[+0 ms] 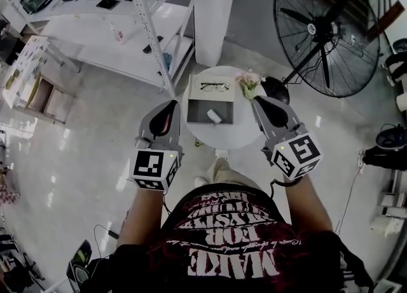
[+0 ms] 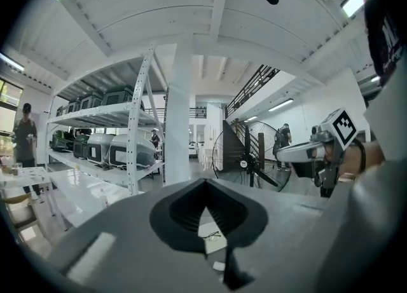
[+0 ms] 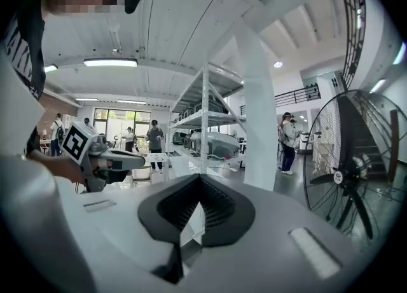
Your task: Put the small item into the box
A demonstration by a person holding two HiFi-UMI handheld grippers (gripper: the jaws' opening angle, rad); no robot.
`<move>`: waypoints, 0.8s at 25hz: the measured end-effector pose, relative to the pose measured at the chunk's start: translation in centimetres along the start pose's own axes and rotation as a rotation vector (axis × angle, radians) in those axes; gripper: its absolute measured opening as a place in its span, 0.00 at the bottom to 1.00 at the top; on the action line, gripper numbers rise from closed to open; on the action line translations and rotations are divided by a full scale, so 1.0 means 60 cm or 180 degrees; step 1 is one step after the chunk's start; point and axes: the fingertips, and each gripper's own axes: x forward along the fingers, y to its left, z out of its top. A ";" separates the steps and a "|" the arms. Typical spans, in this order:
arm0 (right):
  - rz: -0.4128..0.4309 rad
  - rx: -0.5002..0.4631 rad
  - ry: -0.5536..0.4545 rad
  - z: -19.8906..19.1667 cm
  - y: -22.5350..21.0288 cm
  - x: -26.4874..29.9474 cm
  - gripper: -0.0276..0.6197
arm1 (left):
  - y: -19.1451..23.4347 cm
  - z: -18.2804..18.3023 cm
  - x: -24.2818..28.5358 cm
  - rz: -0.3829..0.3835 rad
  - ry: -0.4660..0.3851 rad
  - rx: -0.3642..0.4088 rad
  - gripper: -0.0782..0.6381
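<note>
Two grippers are hanging side by side over one round white table (image 1: 245, 138), both well above it. The left gripper (image 1: 172, 103) is sitting with its jaws pressed together at the tips and nothing between them. The right gripper (image 1: 257, 99) is matching it, jaws closed and empty too.

Down on the table, one box (image 1: 194, 115) is lying open, its grey tray facing up. One small white item (image 1: 214, 117) is resting inside that tray, towards its right side, so it is sitting in the box and clear of both grippers. One pair of glasses (image 1: 214, 86) is lying on the pale open lid just behind the tray. One bunch of pink flowers (image 1: 249, 83) is standing at the table's right edge.

Beyond the table, one big black fan (image 1: 325, 28) is standing on the floor, and one white shelf rack (image 1: 152, 25) is standing to the left.
</note>
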 end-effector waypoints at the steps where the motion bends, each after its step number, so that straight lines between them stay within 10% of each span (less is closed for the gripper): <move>1: -0.0028 -0.0008 -0.0039 0.007 -0.002 -0.007 0.09 | -0.002 0.003 -0.001 -0.0015 -0.0007 0.0015 0.11; 20: 0.0048 0.0111 0.0160 -0.024 -0.029 0.001 0.09 | -0.036 -0.010 0.054 -0.0215 0.0096 -0.0006 0.11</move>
